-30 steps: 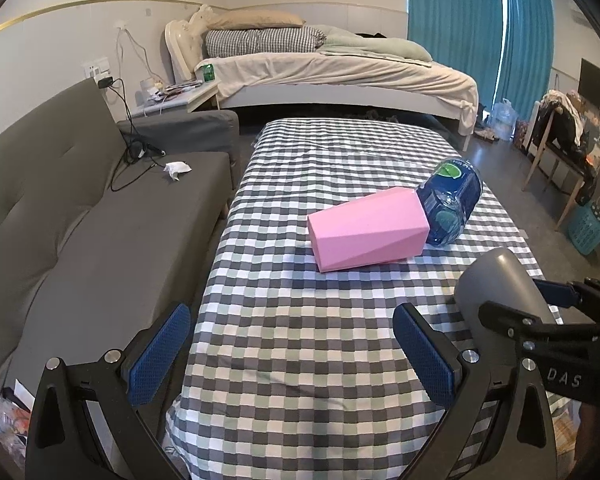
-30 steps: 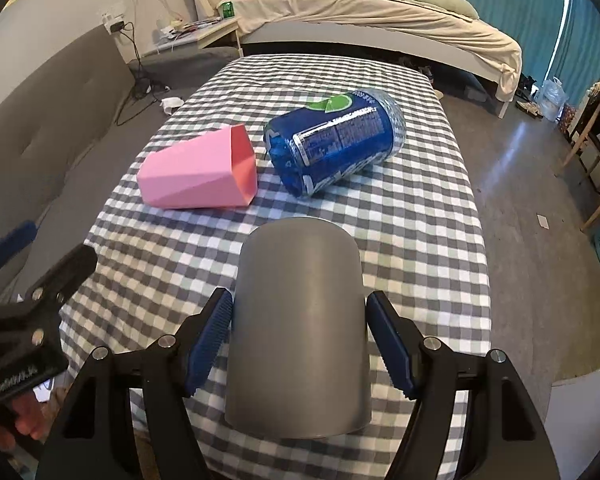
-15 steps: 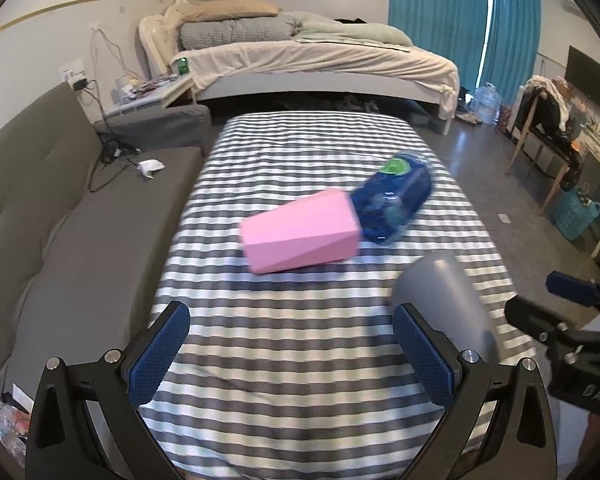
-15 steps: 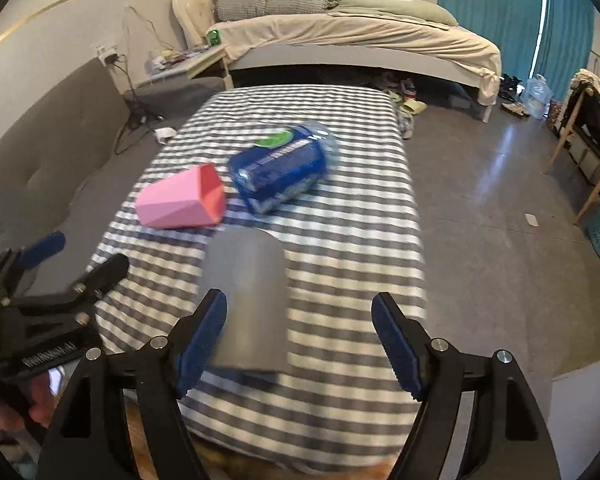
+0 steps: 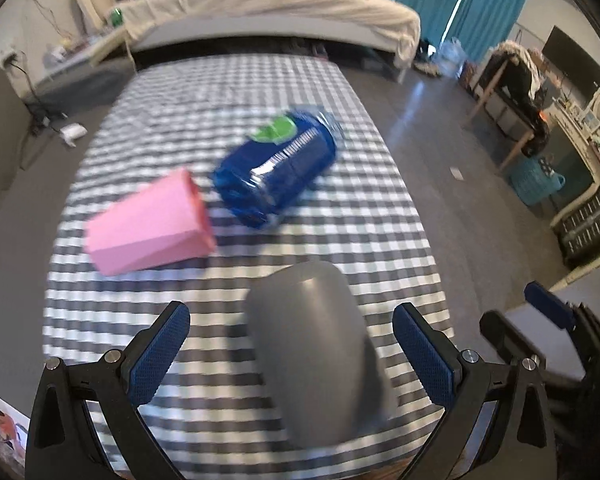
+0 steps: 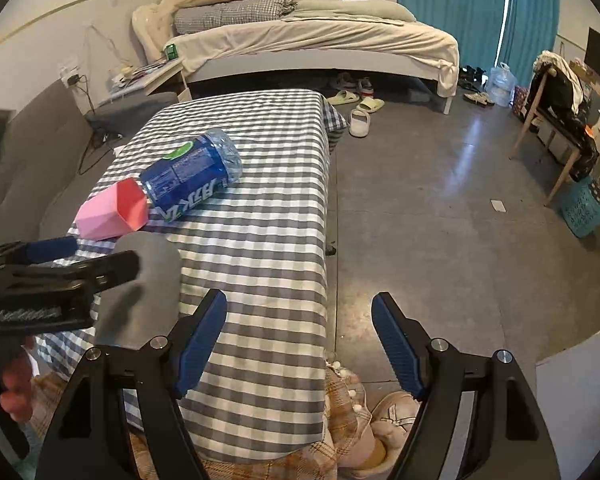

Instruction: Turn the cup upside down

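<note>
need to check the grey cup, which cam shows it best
The left wrist view. The grey cup stands whole and unblocked between the open fingers of the left gripper, closed end up, though blurred. In the right wrist view the left gripper's black frame covers part of the cup, which lies left of the open right gripper.

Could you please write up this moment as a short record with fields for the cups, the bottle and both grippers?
grey cup: upside down on the checked table, near its front edge
pink cup: on its side, mouth toward the blue bottle
blue bottle: lying on its side
left gripper: open, fingers either side of the grey cup
right gripper: open, empty, beside the table over the floor
</note>
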